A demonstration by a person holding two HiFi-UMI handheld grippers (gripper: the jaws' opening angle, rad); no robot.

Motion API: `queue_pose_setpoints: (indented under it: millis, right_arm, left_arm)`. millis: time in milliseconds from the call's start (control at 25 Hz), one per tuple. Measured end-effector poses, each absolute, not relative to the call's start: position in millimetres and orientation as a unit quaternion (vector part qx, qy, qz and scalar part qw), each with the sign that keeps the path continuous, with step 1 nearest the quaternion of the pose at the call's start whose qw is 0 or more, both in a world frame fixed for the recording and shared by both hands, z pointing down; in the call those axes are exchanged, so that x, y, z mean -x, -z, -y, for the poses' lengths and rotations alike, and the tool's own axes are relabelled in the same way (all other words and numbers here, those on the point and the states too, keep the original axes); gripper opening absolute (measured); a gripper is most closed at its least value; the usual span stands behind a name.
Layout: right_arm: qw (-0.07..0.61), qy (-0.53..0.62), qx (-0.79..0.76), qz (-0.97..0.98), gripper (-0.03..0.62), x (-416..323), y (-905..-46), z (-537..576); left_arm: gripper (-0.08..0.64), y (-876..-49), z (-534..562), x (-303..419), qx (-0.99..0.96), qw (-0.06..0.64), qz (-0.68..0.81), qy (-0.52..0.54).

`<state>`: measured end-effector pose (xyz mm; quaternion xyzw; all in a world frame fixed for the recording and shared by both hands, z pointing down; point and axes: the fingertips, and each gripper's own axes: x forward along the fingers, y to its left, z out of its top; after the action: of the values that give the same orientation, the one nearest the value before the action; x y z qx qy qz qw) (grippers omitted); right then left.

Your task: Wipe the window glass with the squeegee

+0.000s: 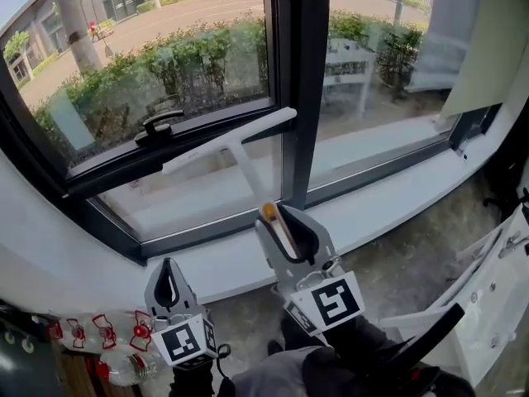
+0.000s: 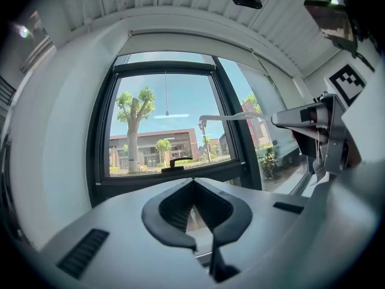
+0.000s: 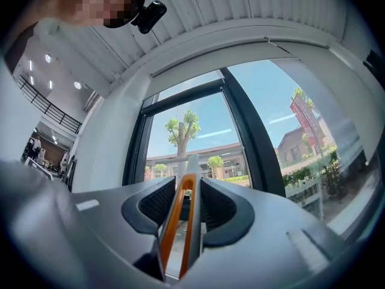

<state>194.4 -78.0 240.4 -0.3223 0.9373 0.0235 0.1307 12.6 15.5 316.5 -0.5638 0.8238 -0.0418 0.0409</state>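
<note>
While the white squeegee (image 1: 234,143) stands up in front of the window glass (image 1: 149,64), its T-shaped blade slanting across the black frame bar just left of the dark mullion (image 1: 302,81), its orange-edged handle is pinched between the jaws of the right gripper (image 1: 281,219); whether the blade touches the pane cannot be told. Lower and to the left, the left gripper (image 1: 169,270) hangs near the white sill (image 1: 231,263), its jaws pressed together at the tips on nothing, with red-labelled plastic bottles (image 1: 107,337) just beside it.
</note>
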Motion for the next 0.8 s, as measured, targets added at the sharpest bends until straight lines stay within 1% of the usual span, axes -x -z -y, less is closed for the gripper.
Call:
queue_pose_setpoints:
  millis: [200,400,800]
  right_arm:
    - [0.147,-0.051,0.323,-0.934,0.13,-172.9,-223.0,143.4]
    - [0.173,-0.076,0.299,-0.935,0.13,-147.1,-186.9,197.9]
    - [0.245,-0.105,0.294,-0.918,0.13,-108.8,-90.8,264.3]
  left_arm:
    - [-0.002,-290.3,52.4,5.7,0.547,0.069,-0.834,0.04]
    - [-0.002,-283.3,111.4,15.5,0.536,0.072,-0.84,0.041]
    - [-0.002,-260.2,158.6,53.5,0.552,0.09,-0.828,0.034]
